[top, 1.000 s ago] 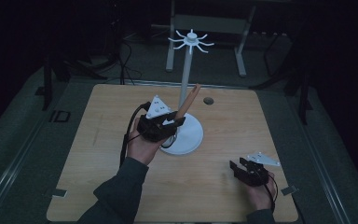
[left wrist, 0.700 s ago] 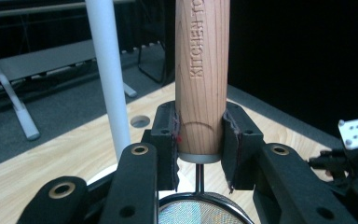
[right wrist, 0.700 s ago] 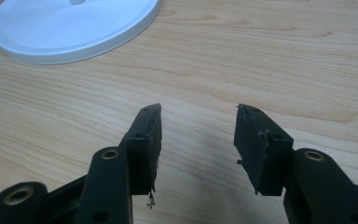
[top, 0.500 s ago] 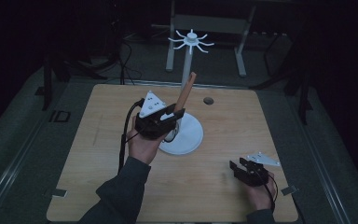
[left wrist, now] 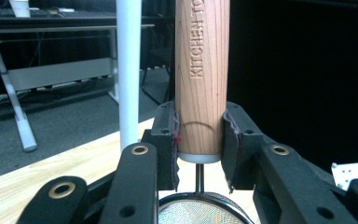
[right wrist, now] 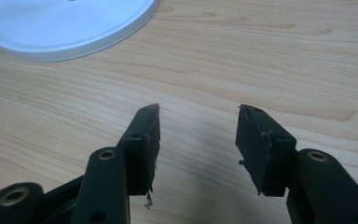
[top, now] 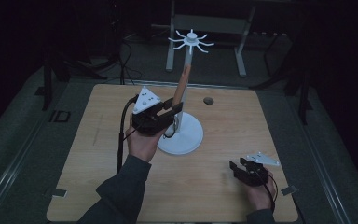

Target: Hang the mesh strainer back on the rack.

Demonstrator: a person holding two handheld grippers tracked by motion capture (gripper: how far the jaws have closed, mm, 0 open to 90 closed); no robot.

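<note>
My left gripper (top: 166, 110) is shut on the wooden handle (top: 182, 85) of a small strainer and holds it nearly upright, just in front of the white pole of a hanging stand (top: 189, 56). In the left gripper view both pads clamp the handle (left wrist: 200, 70) near its lower end, and the round mesh (left wrist: 200, 215) hangs below the jaws. The stand's pole (left wrist: 128, 70) rises to the left of the handle. The stand carries a ring of hooks (top: 191, 40) at its top. My right gripper (top: 237, 167) rests open near the table's front right, with bare wood between its fingers (right wrist: 142, 140).
The stand's round white base (top: 189, 140) sits in the middle of the wooden table (top: 88, 149); its edge shows at the top left of the right gripper view as the base (right wrist: 65, 23). A small dark hole (top: 208, 100) lies behind it. Metal table legs stand beyond the far edge.
My left hand has lifted the strainer and tipped its handle from a slant to nearly upright beside the pole. The right gripper has stayed put.
</note>
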